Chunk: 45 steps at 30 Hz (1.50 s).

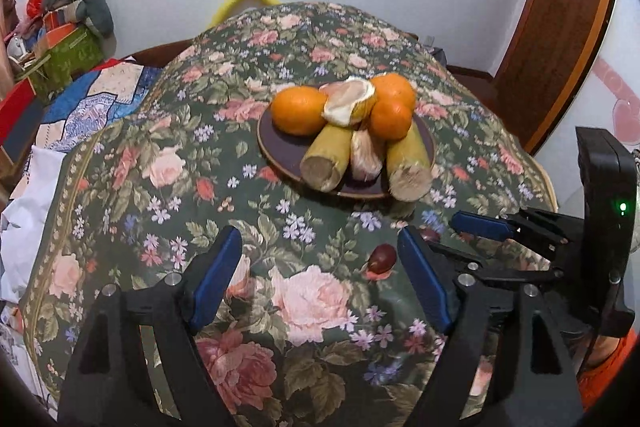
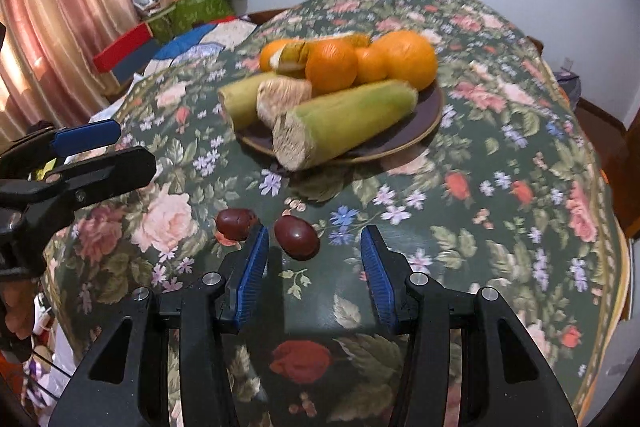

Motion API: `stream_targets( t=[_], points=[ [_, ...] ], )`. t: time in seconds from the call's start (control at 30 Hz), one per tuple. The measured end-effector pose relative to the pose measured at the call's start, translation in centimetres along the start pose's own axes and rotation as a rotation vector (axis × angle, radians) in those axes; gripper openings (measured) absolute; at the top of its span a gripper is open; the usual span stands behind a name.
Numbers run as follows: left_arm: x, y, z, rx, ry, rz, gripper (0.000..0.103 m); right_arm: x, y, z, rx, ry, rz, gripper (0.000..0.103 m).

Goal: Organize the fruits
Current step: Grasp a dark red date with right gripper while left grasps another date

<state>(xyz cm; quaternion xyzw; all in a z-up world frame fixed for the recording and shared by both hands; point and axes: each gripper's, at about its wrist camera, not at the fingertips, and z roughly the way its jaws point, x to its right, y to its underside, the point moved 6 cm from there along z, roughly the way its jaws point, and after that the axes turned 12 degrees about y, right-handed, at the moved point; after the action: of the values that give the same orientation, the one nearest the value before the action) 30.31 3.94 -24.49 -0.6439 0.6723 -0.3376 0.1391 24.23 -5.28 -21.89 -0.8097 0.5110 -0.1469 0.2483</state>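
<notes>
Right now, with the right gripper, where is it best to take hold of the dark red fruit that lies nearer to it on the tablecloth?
Probably across its short middle, from above. The dark red fruit is a small smooth oval lying flat, so the ends would likely slip. The right gripper is open just short of it.

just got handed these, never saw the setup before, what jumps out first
A dark plate piled with oranges and pale green cut stalks sits mid-table on a busy floral tablecloth. Nearer the cameras, two small dark red fruits lie loose on the cloth. The right gripper and the left gripper both hang open over them.
</notes>
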Motion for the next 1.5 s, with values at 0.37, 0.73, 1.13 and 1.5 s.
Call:
stream_targets(
  t=[0.37, 0.73, 1.13, 1.5],
  points=[
    [-0.3, 1.3, 1.7, -0.048, 0.016, -0.020, 0.080, -1.1, 0.2, 0.2, -0.003, -0.024, -0.039, 0.021],
    [2.0, 2.0, 4.2, -0.102, 0.039, 0.011, 0.080, 2.5, -0.2, -2.1, 0.049, -0.001, 0.057, 0.021],
    [3.2, 2.6, 6.0, -0.140, 0.058, 0.036, 0.047, 4.1, 0.2, -2.3, 0.061, 0.001, 0.086, 0.021],
    [3.5, 2.6, 6.0, -0.140, 0.093, 0.028, 0.019, 4.5, 0.2, -2.4, 0.062, 0.006, 0.092, 0.021]
  ],
)
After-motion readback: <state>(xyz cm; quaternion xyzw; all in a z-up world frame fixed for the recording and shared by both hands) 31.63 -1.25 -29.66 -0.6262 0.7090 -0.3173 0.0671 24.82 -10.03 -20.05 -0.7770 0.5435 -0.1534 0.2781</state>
